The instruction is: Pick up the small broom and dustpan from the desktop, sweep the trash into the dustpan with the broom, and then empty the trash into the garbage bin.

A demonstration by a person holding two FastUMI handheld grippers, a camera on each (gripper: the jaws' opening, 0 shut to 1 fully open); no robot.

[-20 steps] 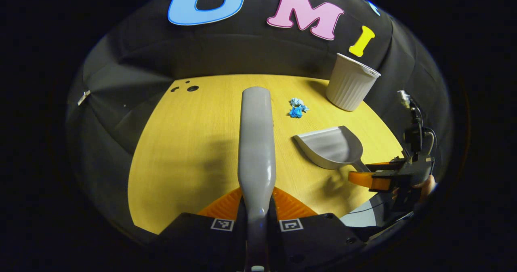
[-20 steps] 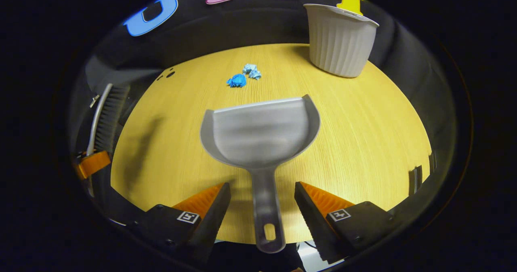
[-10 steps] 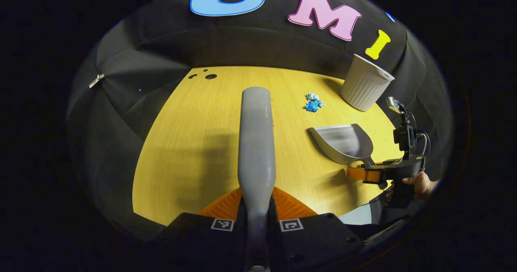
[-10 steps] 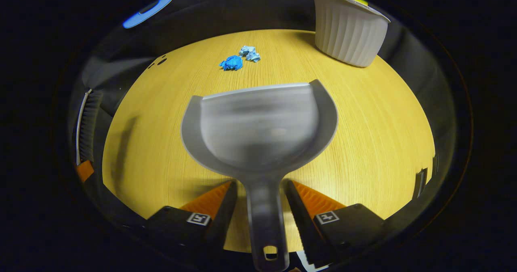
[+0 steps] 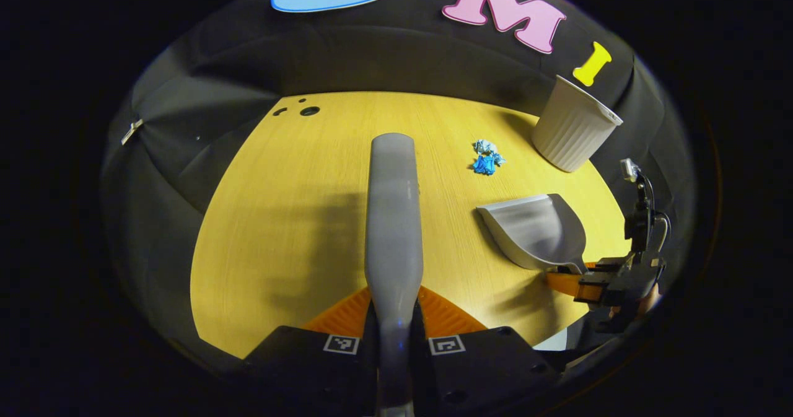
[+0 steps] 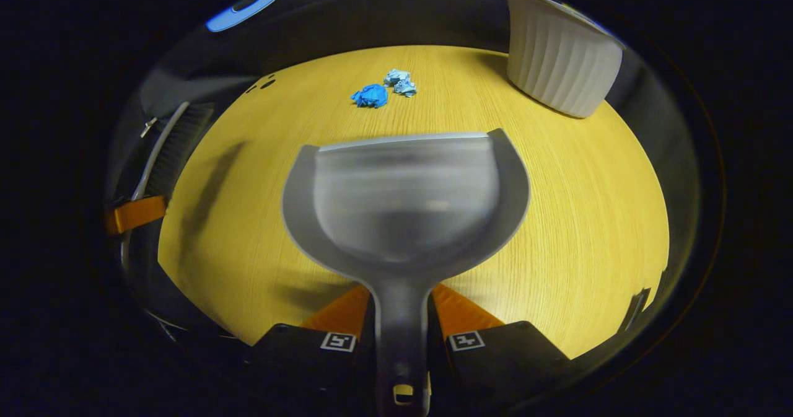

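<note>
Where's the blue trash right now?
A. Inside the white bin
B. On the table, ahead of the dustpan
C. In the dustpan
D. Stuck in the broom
B: the blue trash lies on the bare table beyond the front edge of the dustpan, whose pan is empty, with the bin off to one side.

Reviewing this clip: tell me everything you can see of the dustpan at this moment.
The dustpan is grey, smooth and plastic-looking: a shallow scoop with raised curved side walls, a straight front lip and a narrow handle with a hanging slot at its end. It is empty. The right gripper is shut on the handle, orange fingers pressing both sides. Its open mouth faces the crumpled blue trash, well short of it, above the yellow desktop.
</note>
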